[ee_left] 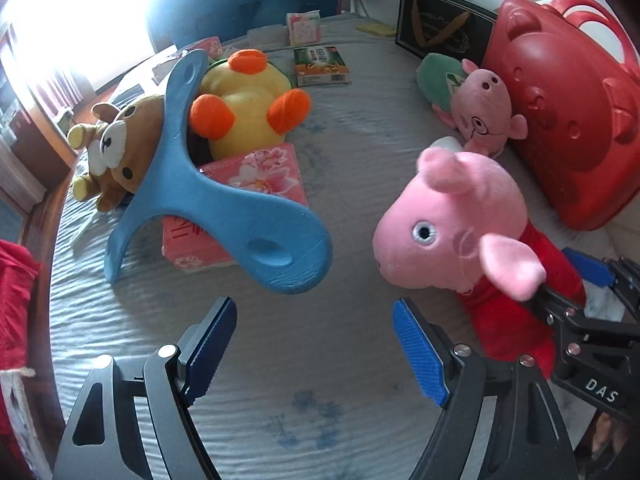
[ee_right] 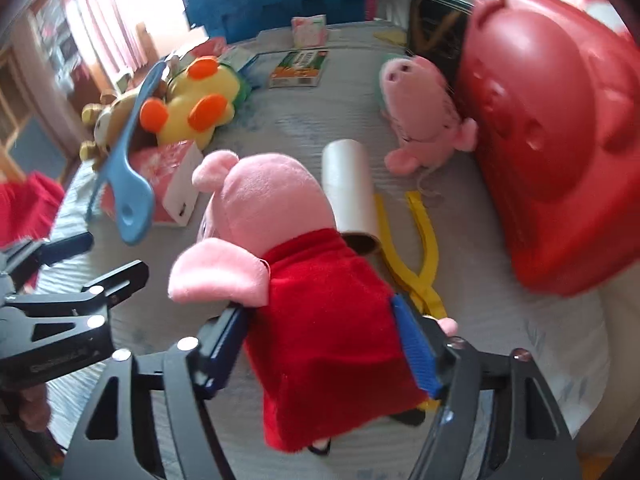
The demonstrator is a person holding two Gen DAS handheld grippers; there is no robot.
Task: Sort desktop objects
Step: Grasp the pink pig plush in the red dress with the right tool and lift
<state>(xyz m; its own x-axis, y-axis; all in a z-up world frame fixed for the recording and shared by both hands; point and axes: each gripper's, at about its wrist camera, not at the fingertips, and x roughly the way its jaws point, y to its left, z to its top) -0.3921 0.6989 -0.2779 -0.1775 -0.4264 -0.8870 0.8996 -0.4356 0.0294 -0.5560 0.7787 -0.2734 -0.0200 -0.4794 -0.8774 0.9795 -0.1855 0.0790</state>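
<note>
right gripper (ee_right: 320,356) pinching the red-dressed pink plush pig (ee_right: 304,300) at its body, though motion blur is hiding the pad contact | left gripper (ee_left: 316,344) hanging spread and empty above the pale cloth tabletop (ee_left: 280,420) | sorting barely begun: yellow plush duck (ee_left: 244,100), brown plush bear (ee_left: 116,148), blue plastic hanger (ee_left: 224,208), cardboard tube (ee_right: 352,188) lying scattered | red plastic bear-shaped bag (ee_left: 568,112) standing near the pig, possibly the destination

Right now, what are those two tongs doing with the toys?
Right tongs clamped on the pig plush, red dress. Left tongs open, empty. Blue stand ahead of the left; cardboard tube behind the pig.
</note>
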